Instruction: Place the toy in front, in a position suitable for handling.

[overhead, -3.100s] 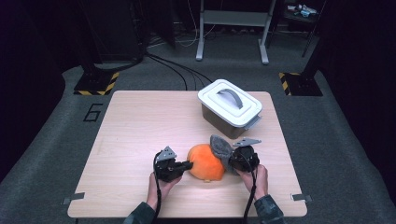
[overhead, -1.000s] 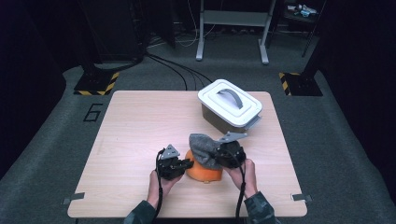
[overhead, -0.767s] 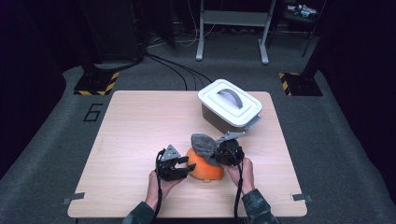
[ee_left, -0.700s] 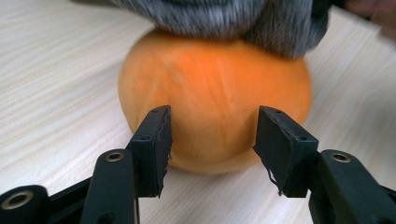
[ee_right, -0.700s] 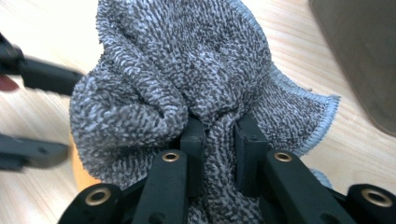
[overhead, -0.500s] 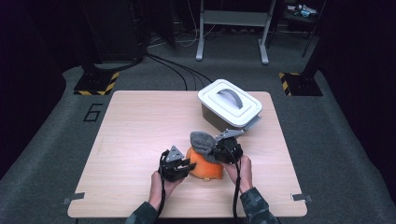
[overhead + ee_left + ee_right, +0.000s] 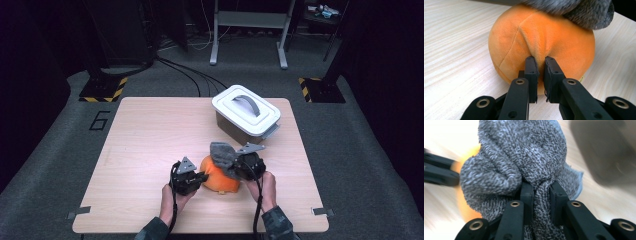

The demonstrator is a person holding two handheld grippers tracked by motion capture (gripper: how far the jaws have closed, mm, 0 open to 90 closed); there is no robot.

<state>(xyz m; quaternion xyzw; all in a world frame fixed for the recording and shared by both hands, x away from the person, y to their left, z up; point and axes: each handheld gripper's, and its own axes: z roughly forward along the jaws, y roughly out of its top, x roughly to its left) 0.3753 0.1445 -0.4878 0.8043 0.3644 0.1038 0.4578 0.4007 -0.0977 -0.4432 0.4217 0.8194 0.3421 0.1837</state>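
Observation:
An orange plush ball [image 7: 219, 178] sits on the wooden table [image 7: 150, 135] near its front edge. My left gripper [image 7: 201, 177] is at the ball's left side. Its jaws have just been closing and now pinch a fold of the orange fabric [image 7: 541, 42] between the left gripper's [image 7: 539, 60] pads. A grey knitted cloth [image 7: 223, 153] hangs over the ball's top right. My right gripper [image 7: 236, 167] is shut on it. In the right gripper view a bunch of the grey cloth [image 7: 524, 152] is squeezed between the right gripper's [image 7: 541, 187] jaws. The cloth's edge [image 7: 584, 12] lies above the ball.
A white lidded box [image 7: 245, 107] with a grey handle stands behind the ball, toward the table's back right. Bare tabletop stretches to the left and back left. Dark floor, cables and stand legs surround the table.
The right gripper has carried the grey cloth leftward from beside the ball onto its top and lowered slightly. The left gripper has stayed at the ball's left side.

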